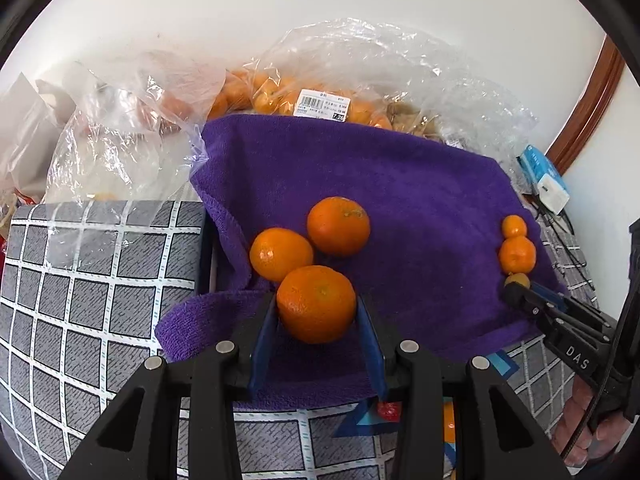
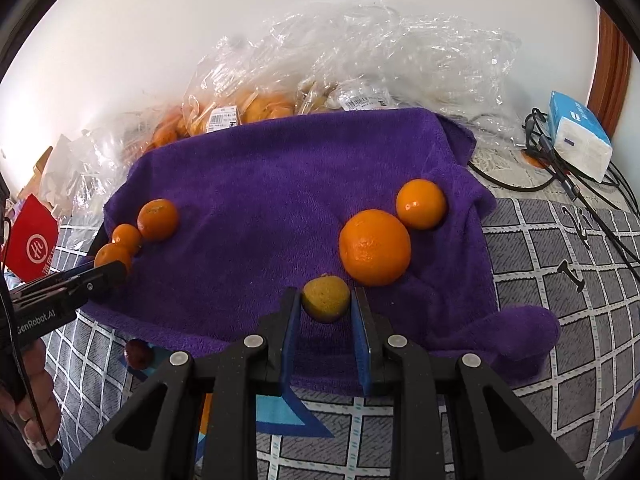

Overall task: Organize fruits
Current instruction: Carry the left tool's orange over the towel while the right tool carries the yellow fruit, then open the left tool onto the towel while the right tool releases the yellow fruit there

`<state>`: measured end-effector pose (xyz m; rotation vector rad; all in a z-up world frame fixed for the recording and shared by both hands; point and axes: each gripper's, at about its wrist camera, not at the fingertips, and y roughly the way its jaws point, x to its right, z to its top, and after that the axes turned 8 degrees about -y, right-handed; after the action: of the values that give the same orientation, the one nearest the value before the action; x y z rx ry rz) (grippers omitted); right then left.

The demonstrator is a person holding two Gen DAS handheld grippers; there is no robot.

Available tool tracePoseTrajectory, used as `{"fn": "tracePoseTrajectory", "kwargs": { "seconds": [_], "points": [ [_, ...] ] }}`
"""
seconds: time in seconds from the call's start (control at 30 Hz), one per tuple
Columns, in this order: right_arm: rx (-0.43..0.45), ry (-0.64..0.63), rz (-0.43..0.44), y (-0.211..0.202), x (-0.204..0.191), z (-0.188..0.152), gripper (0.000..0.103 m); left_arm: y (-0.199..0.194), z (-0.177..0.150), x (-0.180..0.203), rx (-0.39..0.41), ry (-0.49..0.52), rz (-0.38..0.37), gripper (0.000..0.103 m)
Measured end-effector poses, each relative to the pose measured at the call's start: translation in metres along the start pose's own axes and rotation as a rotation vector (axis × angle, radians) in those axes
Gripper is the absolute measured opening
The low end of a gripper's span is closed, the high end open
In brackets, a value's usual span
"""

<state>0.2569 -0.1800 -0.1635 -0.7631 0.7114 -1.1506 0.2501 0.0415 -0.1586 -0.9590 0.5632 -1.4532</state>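
mandarins sit on a purple towel. at the lower centre of the left wrist view, left gripper clamps a large mandarin, two more just above it. at the lower centre of the right wrist view, right gripper pinches a small yellowish fruit, two oranges to its upper right.

A grey checked bedcover carries a purple towel spread across its middle, clear plastic fruit bags along the far edge, a tissue pack and black cables far right.
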Motion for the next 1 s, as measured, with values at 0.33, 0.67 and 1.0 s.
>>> {"fn": "tracePoseTrajectory", "kwargs": {
  "seconds": [0.33,0.67,1.0],
  "points": [
    [-0.025,-0.027,-0.026,0.008,-0.003,0.007,0.025,0.008,0.0,0.001,-0.022,0.013,-0.005,0.038],
    [-0.047,-0.041,-0.026,0.011,-0.007,0.006,0.036,0.008,0.0,0.002,-0.03,0.027,-0.01,0.039],
    [0.003,-0.082,-0.052,-0.024,-0.025,-0.002,0.056,-0.019,-0.002,0.005,-0.005,0.024,-0.07,0.056]
  ]
}}
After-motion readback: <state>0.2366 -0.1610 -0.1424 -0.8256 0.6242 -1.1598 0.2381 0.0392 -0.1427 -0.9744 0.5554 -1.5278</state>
